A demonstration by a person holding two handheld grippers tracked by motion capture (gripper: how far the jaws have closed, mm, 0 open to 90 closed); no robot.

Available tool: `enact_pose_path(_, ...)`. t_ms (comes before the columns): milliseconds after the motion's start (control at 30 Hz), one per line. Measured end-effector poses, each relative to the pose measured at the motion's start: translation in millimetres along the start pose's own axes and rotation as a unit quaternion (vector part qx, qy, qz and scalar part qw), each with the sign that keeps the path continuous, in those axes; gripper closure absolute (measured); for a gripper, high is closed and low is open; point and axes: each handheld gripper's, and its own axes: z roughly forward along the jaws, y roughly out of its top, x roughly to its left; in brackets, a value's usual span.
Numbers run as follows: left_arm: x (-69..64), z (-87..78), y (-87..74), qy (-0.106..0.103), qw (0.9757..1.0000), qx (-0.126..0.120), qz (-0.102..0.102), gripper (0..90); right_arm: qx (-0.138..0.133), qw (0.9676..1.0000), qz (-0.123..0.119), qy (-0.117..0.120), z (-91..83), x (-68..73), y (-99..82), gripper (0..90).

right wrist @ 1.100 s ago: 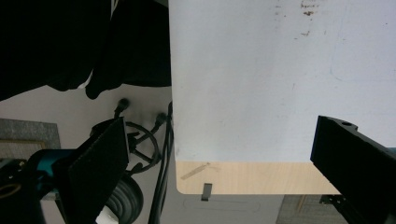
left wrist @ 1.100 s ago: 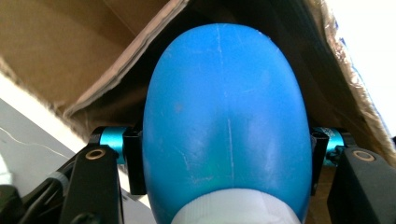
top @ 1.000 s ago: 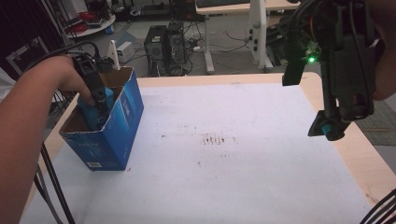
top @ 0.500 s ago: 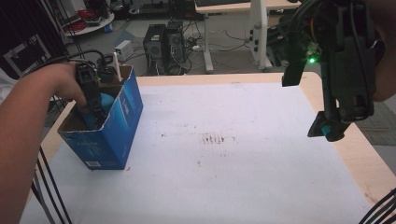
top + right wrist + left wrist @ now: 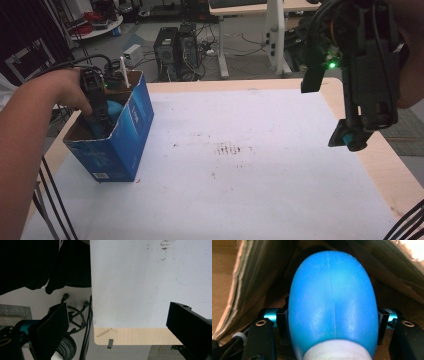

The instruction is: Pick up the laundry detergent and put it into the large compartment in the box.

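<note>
Left gripper (image 5: 102, 125) down inside the blue box (image 5: 131, 137) at the table's (image 5: 260, 200) left edge. Jaws have just been easing open a little, yet both pads sit against the blue egg (image 5: 332, 302), so it is held for now. Right gripper (image 5: 350, 140) hangs wide open and empty above the right edge. Advice: lift straight up, clear of the cardboard walls, keeping the squeeze steady; the egg's smooth curve looks prone to slipping.

Left gripper (image 5: 102, 125) lowered, fingers just easing apart; right gripper (image 5: 350, 142) raised, gaping.
</note>
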Motion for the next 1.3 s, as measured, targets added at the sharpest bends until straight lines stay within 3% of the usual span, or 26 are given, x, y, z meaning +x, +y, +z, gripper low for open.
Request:
enact_pose_path(433,-2.5,-13.4,-6.5,0.006,0.9999,-0.01,-0.009,31.0,0.0,1.0,-0.004,-0.002,-0.7,1.4,0.1,3.5)
enact_pose_path(767,-7.0,-34.8,-10.1,0.018,0.9996,-0.006,-0.018,24.6,-0.003,1.0,-0.005,-0.003,-1.8,2.5,-0.2,3.5)
enact_pose_path(1067,-13.2,-49.2,-15.1,0.017,0.9996,-0.017,-0.016,17.6,-0.002,1.0,-0.003,-0.004,-2.5,3.9,-1.2,3.6)
enact_pose_path(1300,-20.9,-64.6,-14.0,0.007,0.9993,-0.025,-0.028,13.5,-0.006,0.9999,-0.009,-0.005,-1.6,3.7,-1.7,3.5)
